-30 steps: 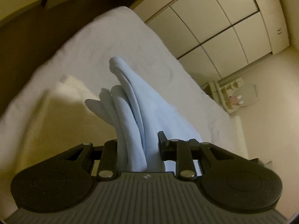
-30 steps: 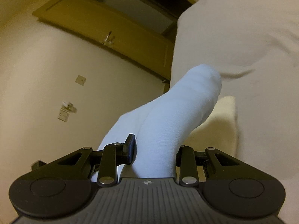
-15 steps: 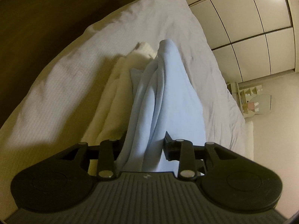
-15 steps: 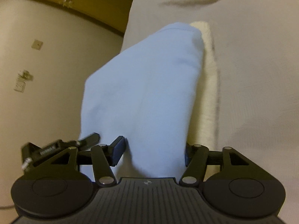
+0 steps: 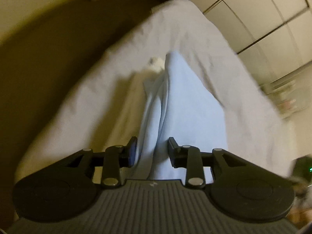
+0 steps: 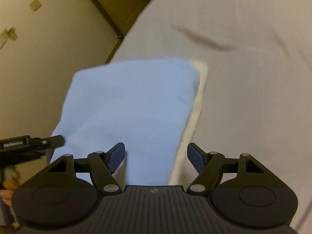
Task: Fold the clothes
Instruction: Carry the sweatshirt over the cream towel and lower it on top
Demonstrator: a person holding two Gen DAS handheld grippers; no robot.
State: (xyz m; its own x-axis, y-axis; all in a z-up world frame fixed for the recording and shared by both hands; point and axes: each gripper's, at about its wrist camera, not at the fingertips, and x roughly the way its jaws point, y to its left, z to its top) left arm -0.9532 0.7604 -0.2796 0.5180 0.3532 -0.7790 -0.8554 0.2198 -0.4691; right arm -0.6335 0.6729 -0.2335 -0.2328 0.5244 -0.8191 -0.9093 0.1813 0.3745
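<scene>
Placing step, by the look of it: blue cloth (image 6: 132, 105) laid folded over a cream towel (image 6: 197, 101) on the bed (image 6: 243, 78), near the bed's edge — cream showing along the cloth's right side and at its far corner. Right gripper (image 6: 156, 156) spread wide, blue pads clear of the fabric on both sides, cloth running between them but not pinched; release on this side judged done. Left gripper (image 5: 152, 151) less plain: a bunched ridge of blue cloth (image 5: 175, 105) passing between the fingers, left pad touching or just beside it, a narrow gap at the right finger — cannot tell whether pinching or just let go. Left gripper's fingers (image 6: 50, 141) also seen at the cloth's left corner in the right view, with a hand (image 6: 7, 189) behind. Next move, likely: free the left corner fully, draw both tools back without dragging the fold, then flatten the ridge. Around: wardrobe doors (image 5: 259, 13) beyond the bed, a wall (image 6: 39, 58) and dark floor (image 5: 48, 62) alongside. Little in the way — chief risks the cloth's left edge overhanging the bed side, and the soft stack shifting underneath.
</scene>
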